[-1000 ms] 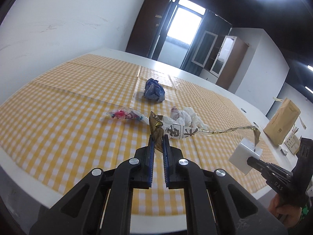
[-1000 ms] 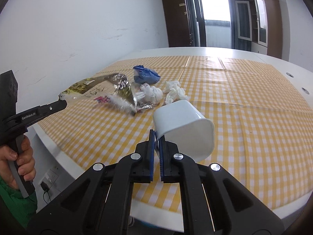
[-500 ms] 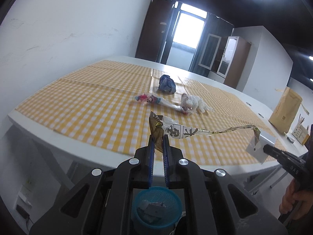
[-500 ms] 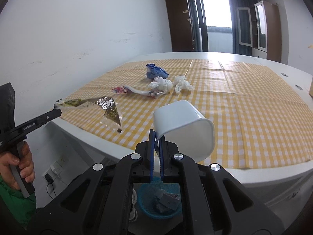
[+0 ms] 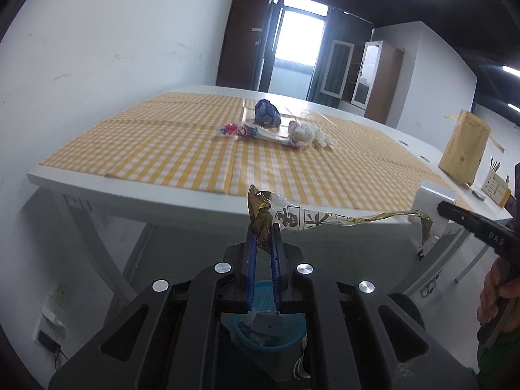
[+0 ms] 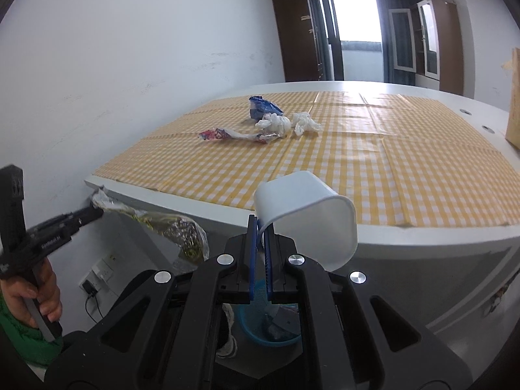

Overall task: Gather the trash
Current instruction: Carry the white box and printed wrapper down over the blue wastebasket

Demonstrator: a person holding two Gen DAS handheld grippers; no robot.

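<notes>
two grippers are out past the near edge of the table, each with something pinched in it.

from the left wrist view, the left gripper (image 5: 263, 230) is clamped on one end of a crinkled foil wrapper (image 5: 292, 217), gold and clear with dark printed characters. the wrapper rises from between the blue pads and trails off to the right in the air, its far tip drooping near the white cup (image 5: 434, 209) and the dark nose of the right gripper (image 5: 447, 209). straight below the fingers, down on the floor, sits a blue basket (image 5: 269, 328) with scraps already in it. up on the yellow checked tablecloth (image 5: 182, 149), well apart from the gripper, lie a blue crumpled bag (image 5: 267, 113), a pink twisted wrapper (image 5: 247, 131) and white wadded tissues (image 5: 308, 135), all close together.

from the right wrist view, the right gripper (image 6: 259, 227) is closed tight on the rim of the white cup (image 6: 308, 214), which tips on its side with its mouth turned toward the camera, in front of the table edge (image 6: 422, 235). the blue basket (image 6: 260, 325) shows between the gripper arms below. off to the left, the left gripper (image 6: 94, 211) holds the foil wrapper (image 6: 178, 230) hanging below table height.
</notes>
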